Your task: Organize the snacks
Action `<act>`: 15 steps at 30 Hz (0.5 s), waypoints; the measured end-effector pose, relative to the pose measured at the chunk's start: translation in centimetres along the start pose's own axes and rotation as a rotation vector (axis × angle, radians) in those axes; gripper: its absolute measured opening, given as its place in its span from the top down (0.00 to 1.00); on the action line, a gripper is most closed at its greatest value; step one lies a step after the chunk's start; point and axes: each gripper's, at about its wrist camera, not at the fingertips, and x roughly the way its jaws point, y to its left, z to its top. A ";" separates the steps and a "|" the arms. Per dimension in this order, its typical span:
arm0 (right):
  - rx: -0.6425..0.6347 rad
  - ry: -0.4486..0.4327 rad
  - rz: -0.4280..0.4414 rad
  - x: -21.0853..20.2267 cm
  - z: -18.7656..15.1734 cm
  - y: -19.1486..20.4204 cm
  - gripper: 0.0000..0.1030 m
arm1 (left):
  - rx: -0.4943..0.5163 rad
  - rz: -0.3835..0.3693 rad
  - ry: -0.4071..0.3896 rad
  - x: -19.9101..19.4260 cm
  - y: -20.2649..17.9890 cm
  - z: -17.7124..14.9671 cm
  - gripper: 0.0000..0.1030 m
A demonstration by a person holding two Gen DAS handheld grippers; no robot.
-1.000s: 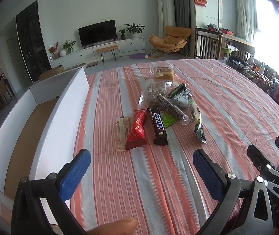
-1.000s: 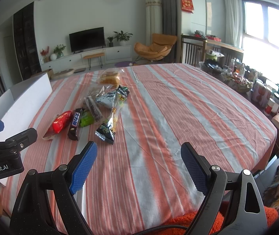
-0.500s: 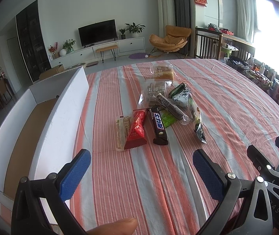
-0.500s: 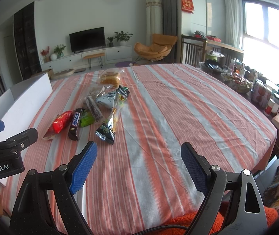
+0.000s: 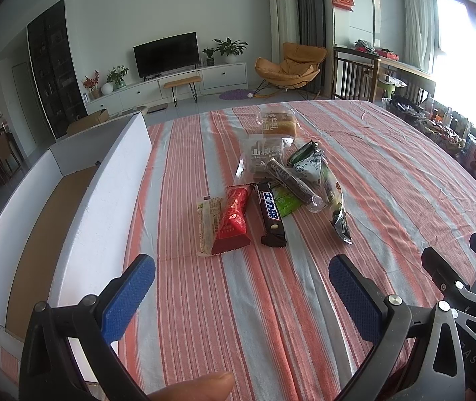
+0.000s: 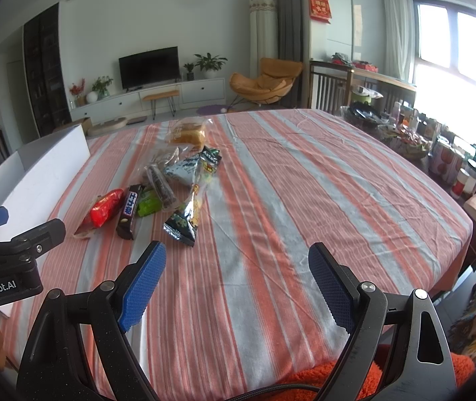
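Note:
A pile of snacks lies on the striped tablecloth: a red packet, a dark chocolate bar, a green packet, a long dark bag, clear-wrapped biscuits and a bread pack. The same red packet and chocolate bar show in the right wrist view. My left gripper hovers open, short of the pile. My right gripper is open too, right of the pile, holding nothing.
A long white cardboard box with a brown floor stands open along the table's left side. A thumb shows at the bottom edge. Beyond the right table edge are cluttered containers. The living room lies behind.

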 end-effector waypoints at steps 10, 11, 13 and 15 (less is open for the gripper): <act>-0.004 0.007 0.004 0.0 0.4 0.4 0.13 | -0.006 -0.008 0.020 0.4 0.1 -0.1 0.00; -0.005 0.008 0.006 0.1 0.4 0.5 0.13 | -0.007 -0.009 0.021 0.4 0.2 -0.1 0.00; -0.005 0.008 0.005 0.1 0.4 0.5 0.13 | -0.007 -0.009 0.020 0.4 0.2 -0.1 0.00; -0.006 0.009 0.006 0.1 0.5 0.6 0.13 | -0.007 -0.008 0.020 0.4 0.1 -0.1 0.00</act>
